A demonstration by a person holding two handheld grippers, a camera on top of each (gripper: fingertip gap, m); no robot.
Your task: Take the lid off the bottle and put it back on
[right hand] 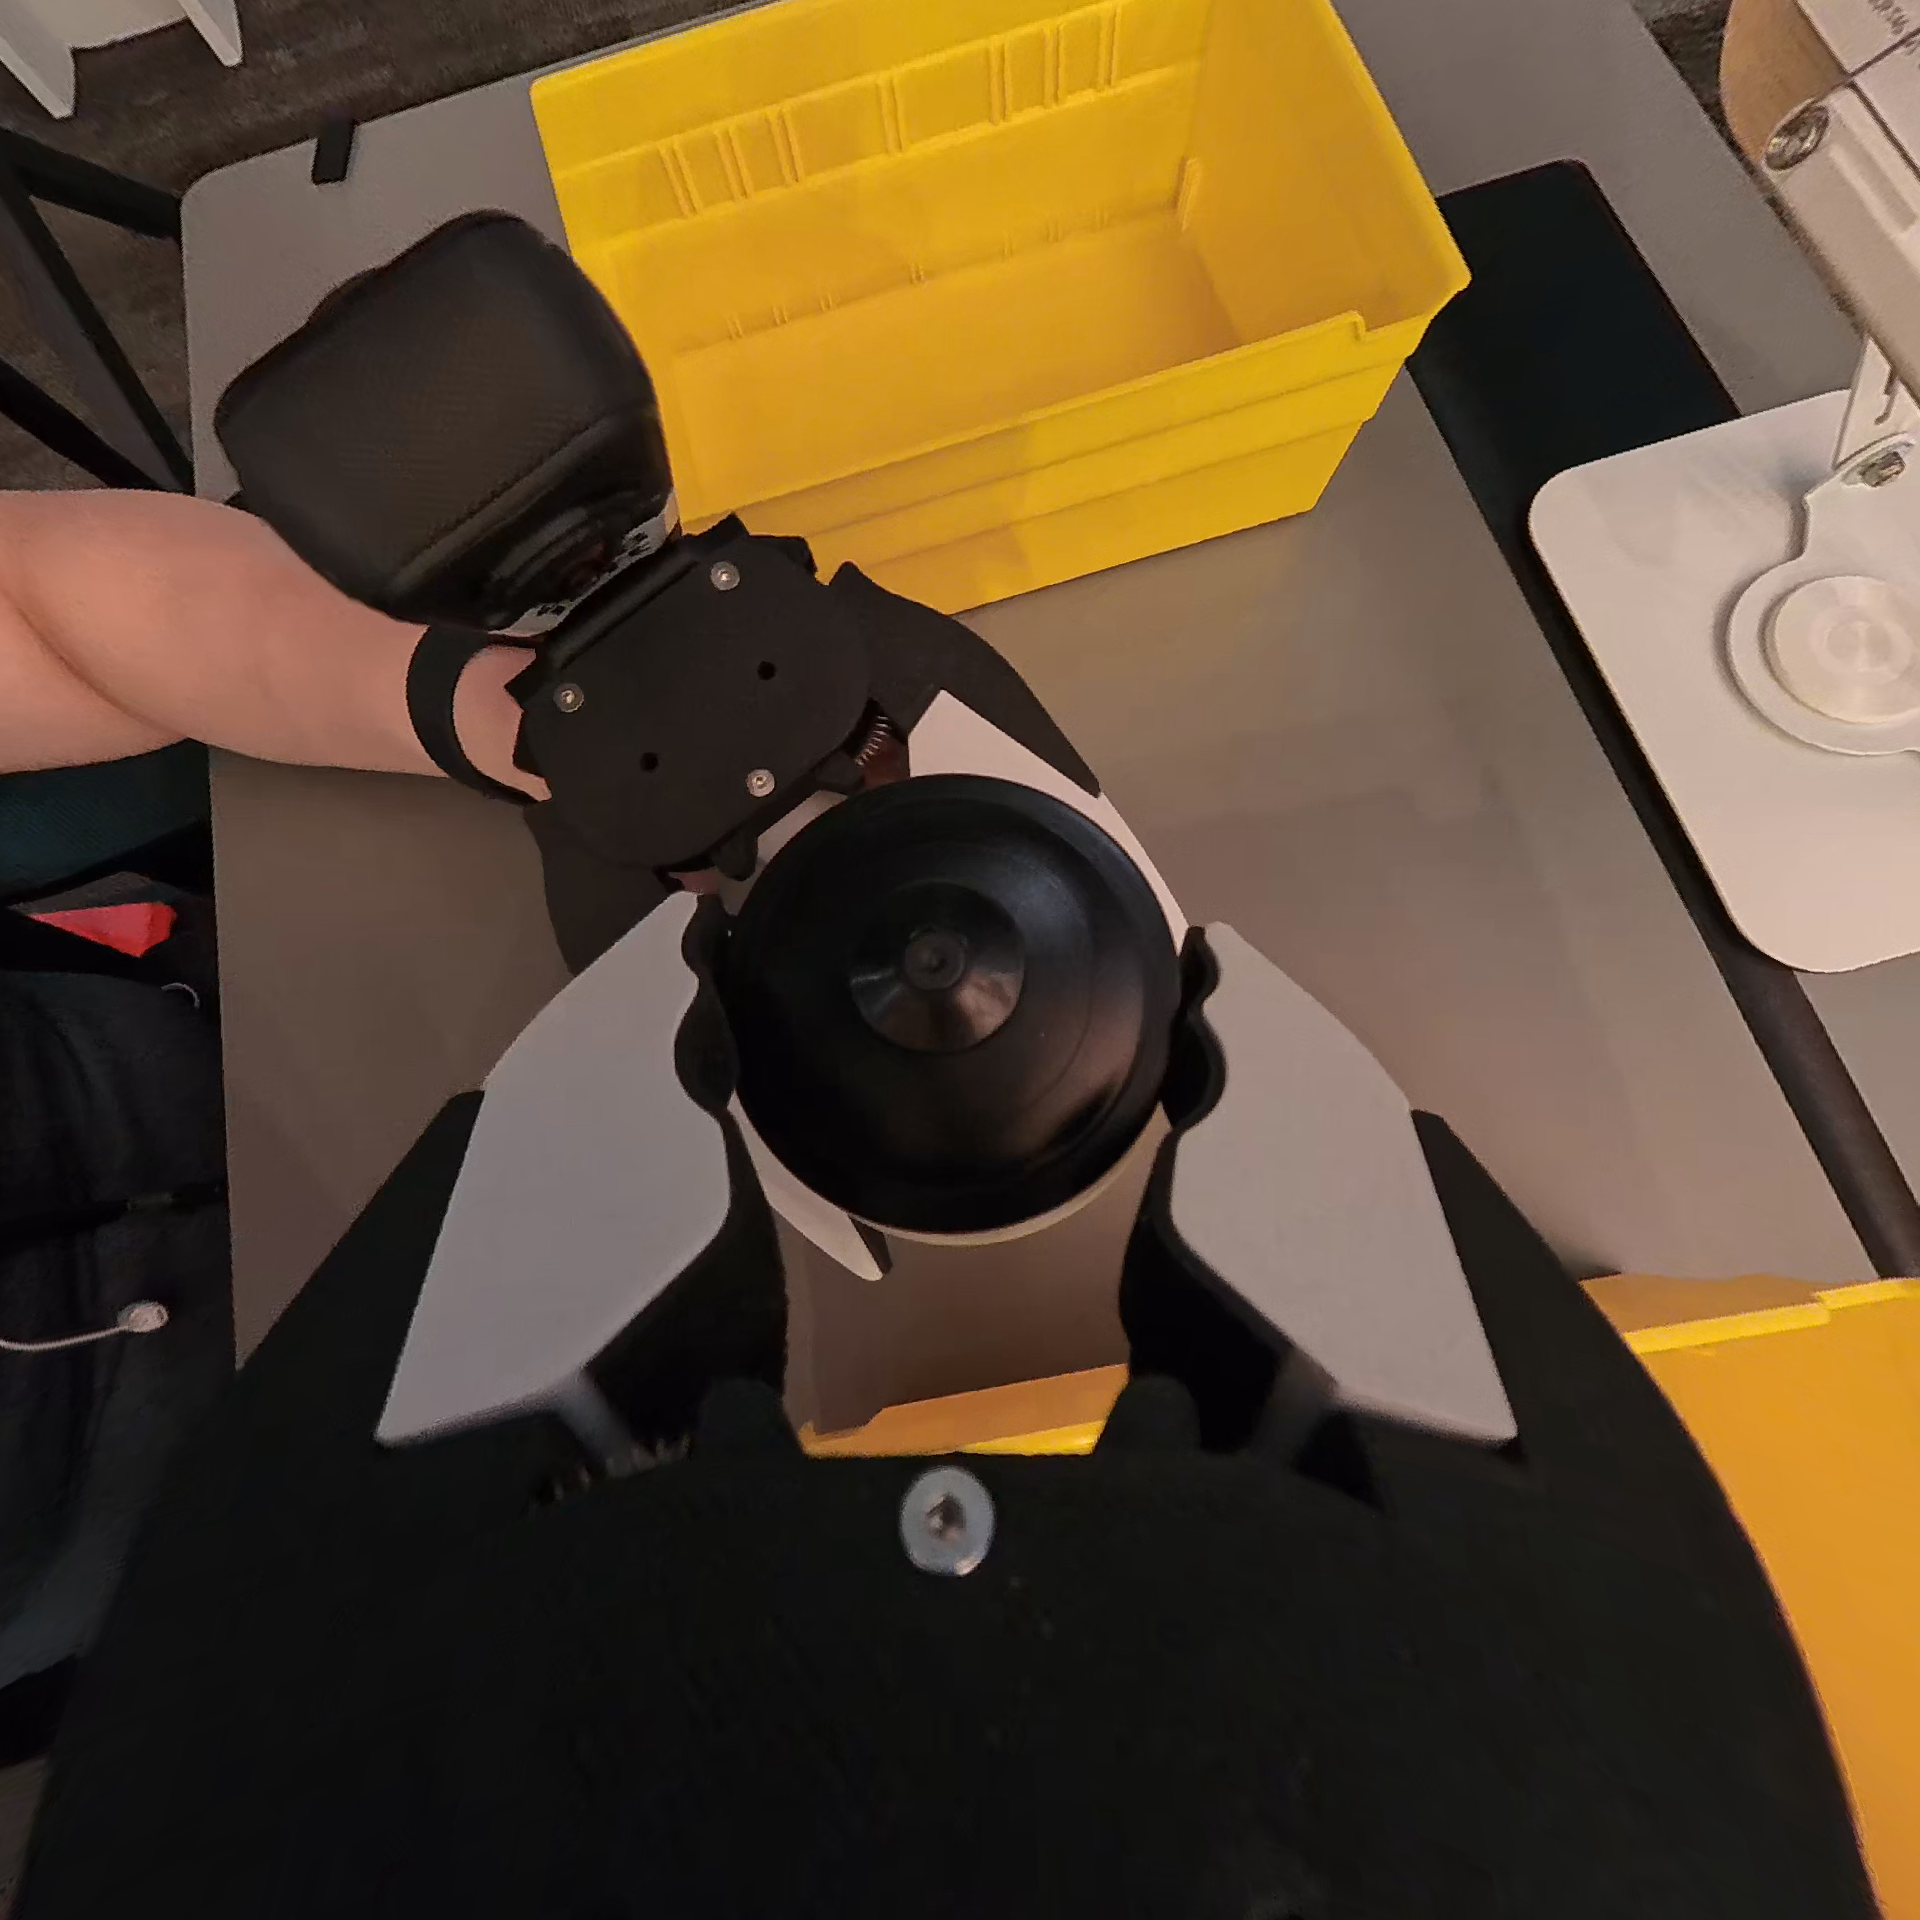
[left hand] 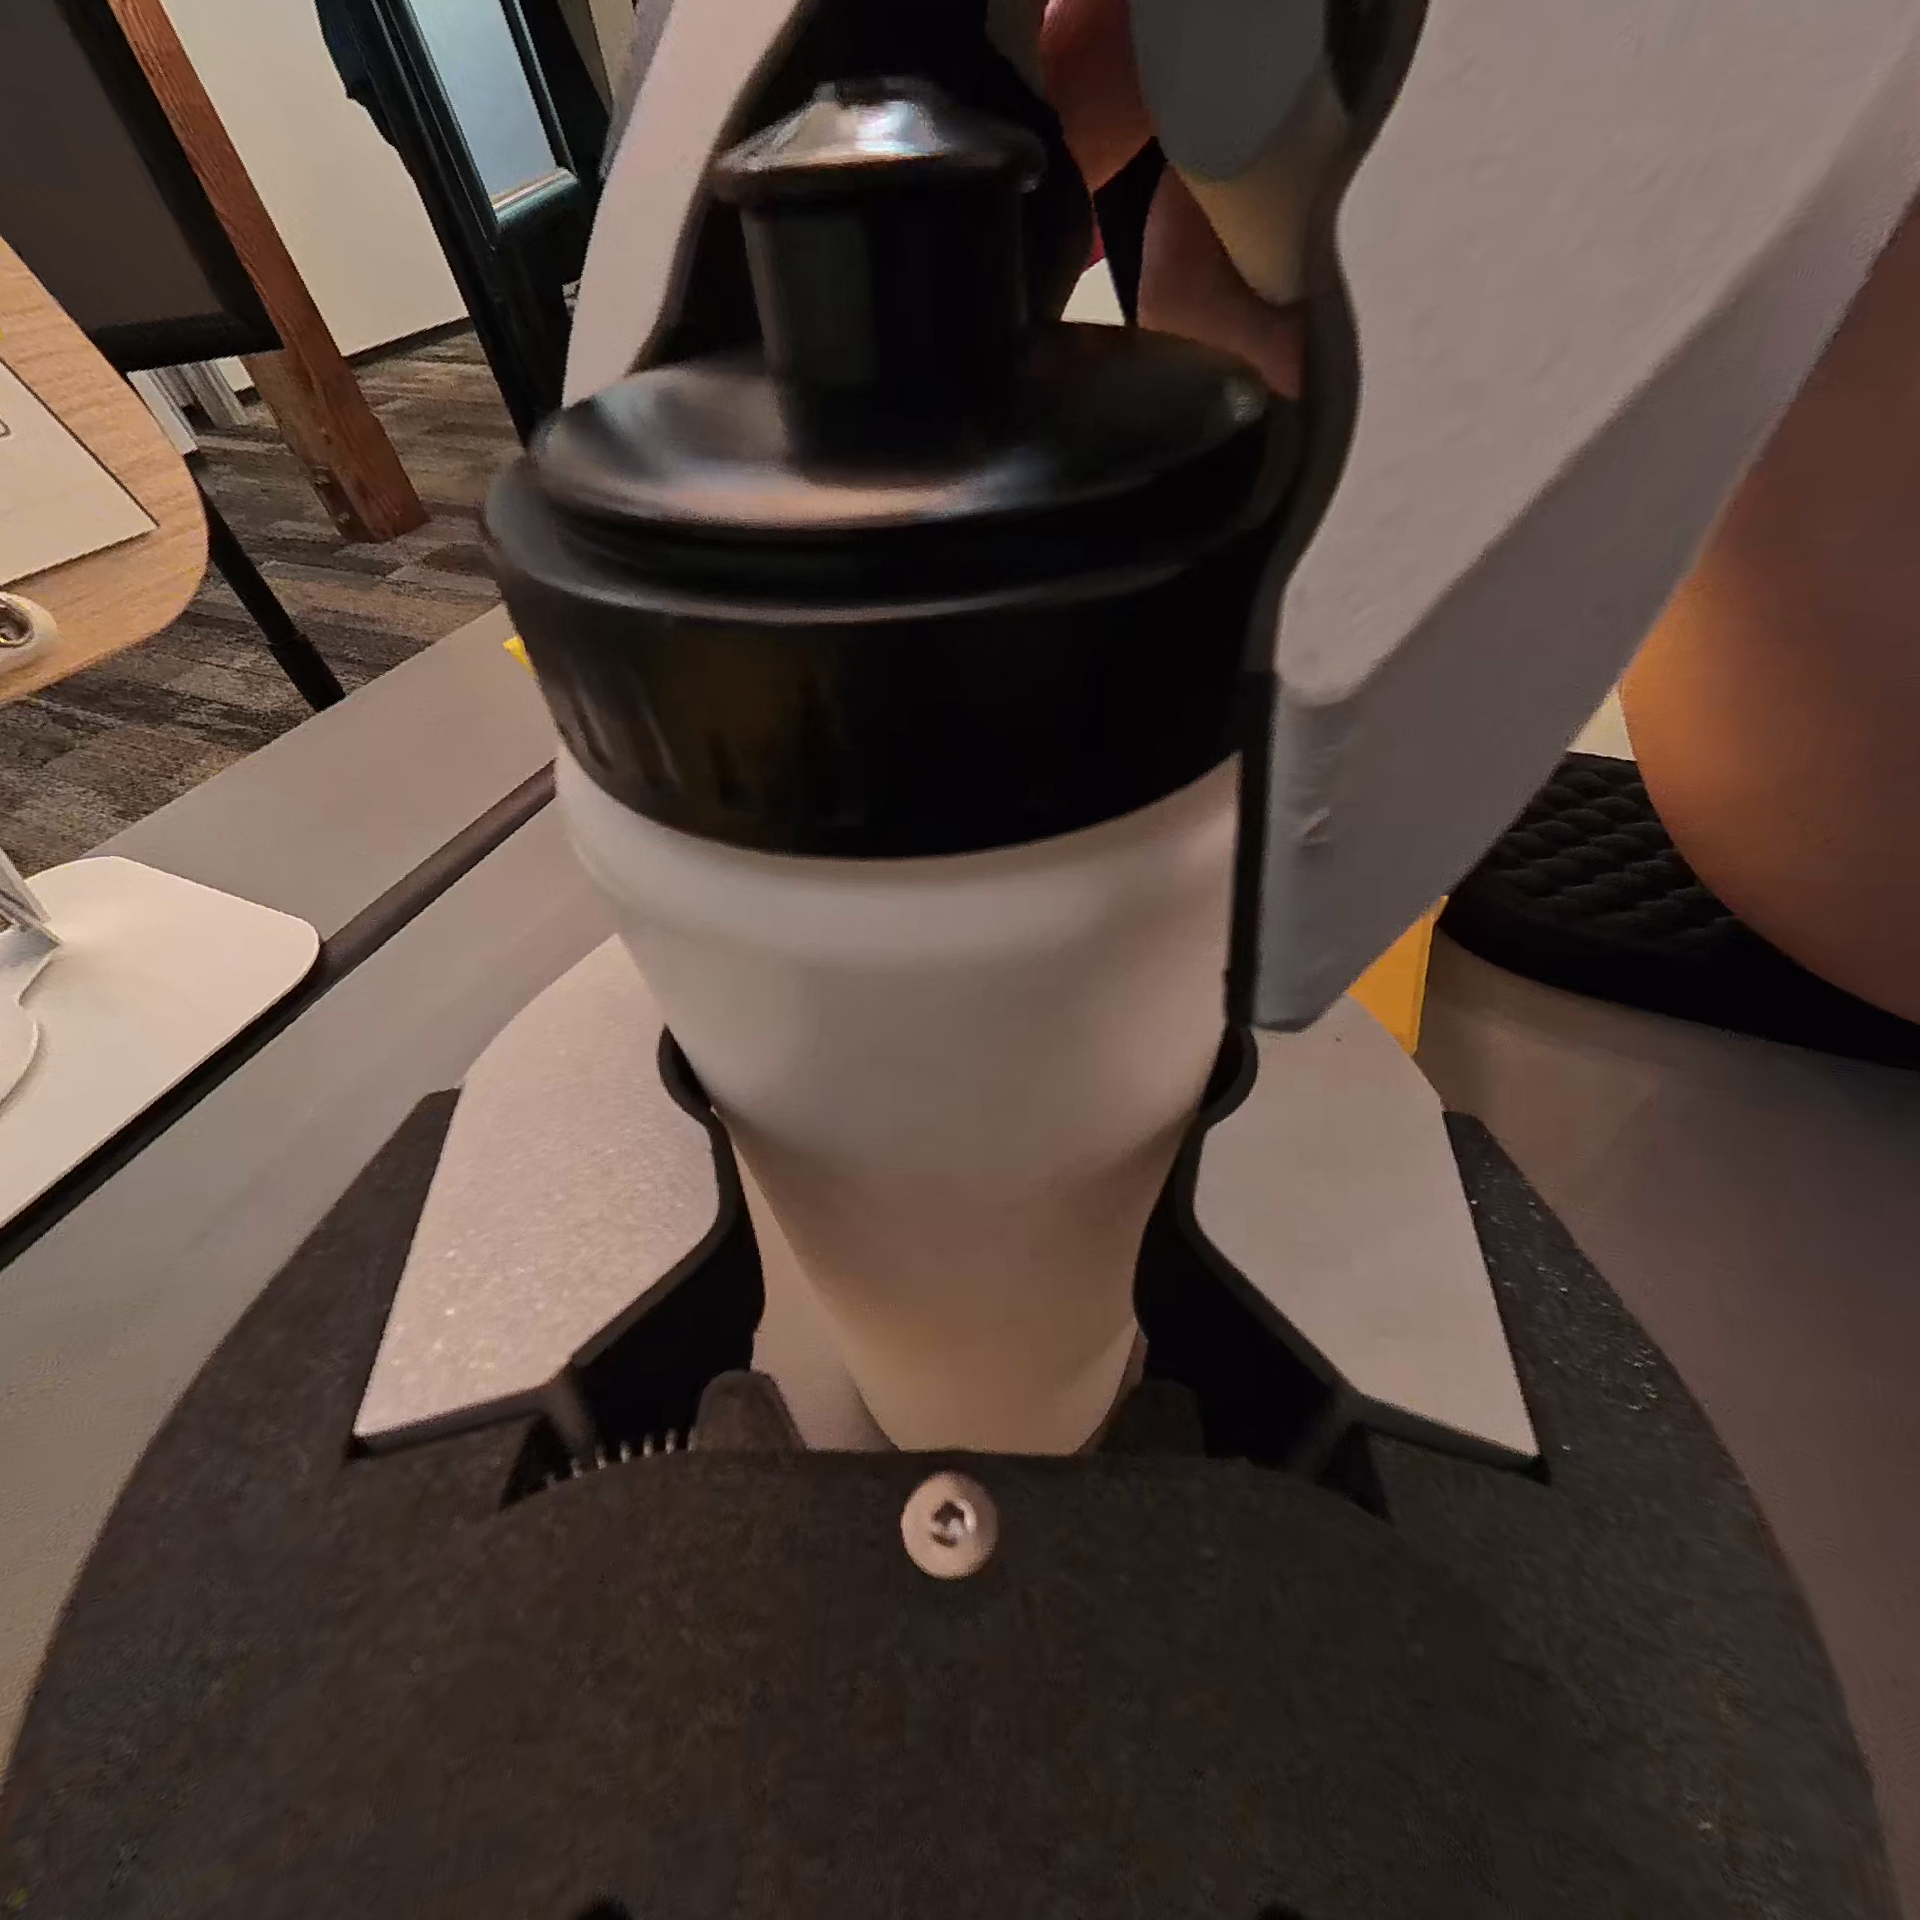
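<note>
The bottle (left hand: 914, 1039) stands upright over the grey table (right hand: 1403, 831), just near of the yellow bin (right hand: 1039, 416), and I hold its white body clamped in the left gripper (left hand: 956, 1060) so it cannot turn. From above, the right gripper (right hand: 951, 1023) is clenched on the rim of the black lid (right hand: 951, 997), which sits slightly tilted on the neck, so I judge it is partway through a twist, though I cannot tell in which direction. No brand, label or legible writing appears on bottle, lid or bin.
</note>
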